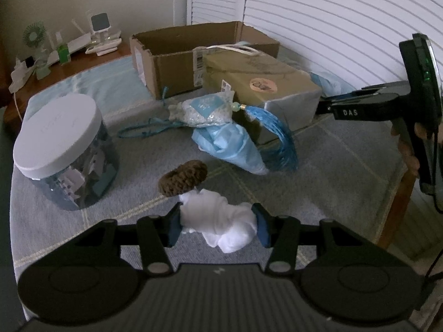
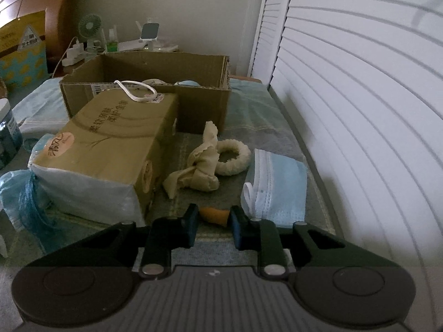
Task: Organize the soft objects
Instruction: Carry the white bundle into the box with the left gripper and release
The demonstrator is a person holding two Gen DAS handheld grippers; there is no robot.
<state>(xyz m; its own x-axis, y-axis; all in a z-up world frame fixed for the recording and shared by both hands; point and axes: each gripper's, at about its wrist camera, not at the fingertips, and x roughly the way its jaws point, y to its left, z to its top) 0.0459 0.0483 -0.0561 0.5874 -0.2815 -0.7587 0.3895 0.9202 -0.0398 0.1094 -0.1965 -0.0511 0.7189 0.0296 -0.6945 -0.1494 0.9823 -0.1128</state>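
Progress, as we judge it, is early: most soft items lie outside the open brown cardboard box (image 1: pixel 193 55).

Left wrist view. We see the left gripper (image 1: pixel 218 225) with its jaws set wide on either side of one crumpled white cloth (image 1: pixel 221 221); the blue pads meet the cloth's edges, and we judge it lightly grasped, though whether it is lifted we cannot tell. Just beyond it, touching, lies one brown crocheted lump (image 1: pixel 182 178) on the grey checked cover (image 1: pixel 318 166). Further on we count one light-blue plastic bag (image 1: pixel 229 144), one white-and-blue sachet with bead and blue tassel (image 1: pixel 205 110), one pack of tissues in tan wrapping (image 1: pixel 263 83) and one white-lidded clear jar (image 1: pixel 63 152). The right gripper (image 1: pixel 332 105) enters from the right, well apart.

Right wrist view. The right gripper's jaws stand partly apart around one small orange object (image 2: pixel 214 214); contact is unclear, so we cannot tell if it is held. Ahead we count one beige crumpled cloth (image 2: pixel 202 166), touching one cream fuzzy ring (image 2: pixel 232 155), and one blue-and-white face mask (image 2: pixel 277 182) just beside. At least one pale blue item (image 2: pixel 188 83) shows inside the box; remaining items await sorting.
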